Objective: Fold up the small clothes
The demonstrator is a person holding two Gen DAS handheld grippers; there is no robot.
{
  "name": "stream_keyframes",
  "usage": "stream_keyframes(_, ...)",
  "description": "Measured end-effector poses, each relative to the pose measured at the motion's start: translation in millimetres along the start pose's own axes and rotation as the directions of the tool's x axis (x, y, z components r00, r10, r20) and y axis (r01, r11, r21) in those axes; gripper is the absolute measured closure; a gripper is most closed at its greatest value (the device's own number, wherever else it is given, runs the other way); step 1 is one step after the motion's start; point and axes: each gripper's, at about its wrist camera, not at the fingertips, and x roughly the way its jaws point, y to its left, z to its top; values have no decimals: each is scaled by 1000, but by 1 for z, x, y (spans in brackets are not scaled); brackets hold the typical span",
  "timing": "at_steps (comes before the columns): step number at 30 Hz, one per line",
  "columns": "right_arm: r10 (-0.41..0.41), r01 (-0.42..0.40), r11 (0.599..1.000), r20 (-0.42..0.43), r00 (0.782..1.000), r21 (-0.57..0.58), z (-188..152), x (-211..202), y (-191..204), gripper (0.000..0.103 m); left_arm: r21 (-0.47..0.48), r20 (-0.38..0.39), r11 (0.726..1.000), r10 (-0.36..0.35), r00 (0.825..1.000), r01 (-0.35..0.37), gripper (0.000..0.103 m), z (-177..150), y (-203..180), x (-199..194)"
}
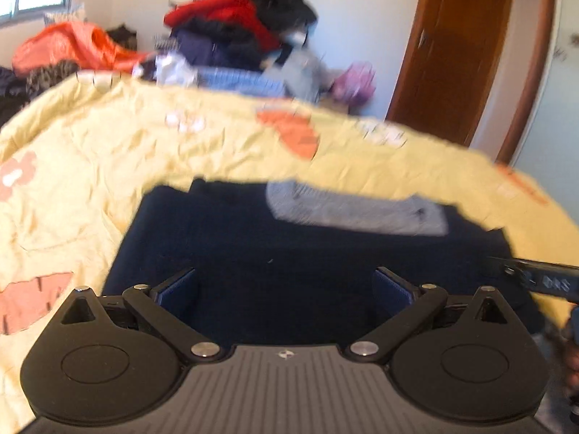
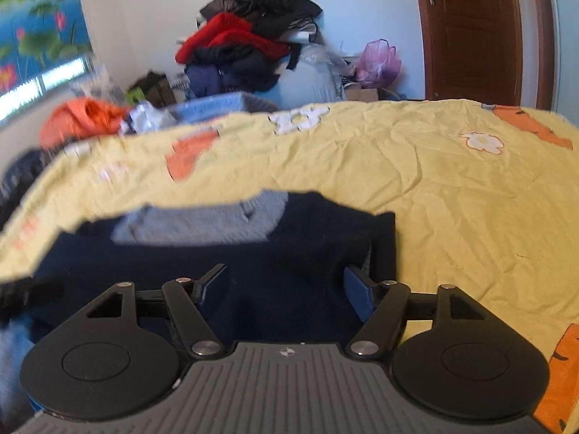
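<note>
A dark navy garment (image 1: pixel 289 249) with a grey ribbed collar patch (image 1: pixel 354 209) lies flat on the yellow bedsheet (image 1: pixel 126 144). My left gripper (image 1: pixel 286 285) is open, its blue-padded fingers spread above the garment's near edge. In the right wrist view the same garment (image 2: pixel 253 260) and its grey patch (image 2: pixel 202 220) lie ahead. My right gripper (image 2: pixel 286 282) is open over the garment's near right part. The right gripper's tip (image 1: pixel 542 282) shows at the right edge of the left wrist view. Both views are blurred.
A pile of red, black and navy clothes (image 2: pixel 246 39) is stacked behind the bed by the wall. An orange cloth (image 2: pixel 79 119) and a blue basket (image 2: pixel 217 105) lie at the far left. A brown wooden door (image 2: pixel 477 32) stands at the right, a purple bag (image 2: pixel 380 61) beside it.
</note>
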Motion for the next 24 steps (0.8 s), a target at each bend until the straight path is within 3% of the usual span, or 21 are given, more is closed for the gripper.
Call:
stream_keyframes(1, -27, 27, 999, -3, 1000, -27, -3, 4, 1, 22, 8, -44, 1000, 12, 999, -12, 0, -4, 4, 11)
stream_keyframes(2, -62, 61, 997, -23, 998, -54, -9, 11, -1, 19, 51, -32, 998, 24, 999, -22, 0, -11, 5, 15)
stream_keyframes(3, -70, 70, 992, 6, 998, -103, -18, 11, -2, 8, 81, -16, 997, 23, 1000, -21, 0, -16, 4, 14)
stream_keyframes(4, -83, 80, 992, -19, 996, -97, -21, 12, -7, 2, 74, -19, 997, 15, 1000, -14, 0, -16, 4, 14)
stream_keyframes(6, -44, 44, 999, -9, 999, -18, -18, 9, -23, 0, 68, -14, 998, 18, 1000, -17, 0, -15, 5, 16)
stream_keyframes(10, -93, 91, 993, -23, 995, -76, -19, 16, -13, 0, 89, -8, 995, 55, 998, -54, 0, -16, -1, 17)
stream_keyframes(13, -121, 121, 992, -2, 993, -43, -23, 3, -15, 5, 63, 0, 992, 105, 994, -105, 0, -24, -4, -9)
stream_keyframes(14, -143, 144, 989, 15, 990, -29, -26, -10, -12, 6, 51, 3, 996, 75, 997, -75, 0, -29, -4, -25)
stream_keyframes(15, -130, 130, 991, 33, 991, -13, -31, -25, -8, 5, 35, 7, 999, 26, 1000, -26, 0, -39, -4, -42)
stream_keyframes(17, 0, -1, 1000, 40, 999, 22, -48, -59, -2, 0, 8, 17, 998, -63, 998, 63, 0, -61, -5, -72)
stream_keyframes(19, 106, -106, 994, 5, 994, 16, -69, -83, 10, 0, 31, 34, 991, -129, 991, 128, 0, -86, -8, -95)
stream_keyframes(24, 119, -112, 968, 15, 993, -225, -133, -133, 46, 0, 236, -4, 963, -135, 991, 132, 0, -130, -14, -138)
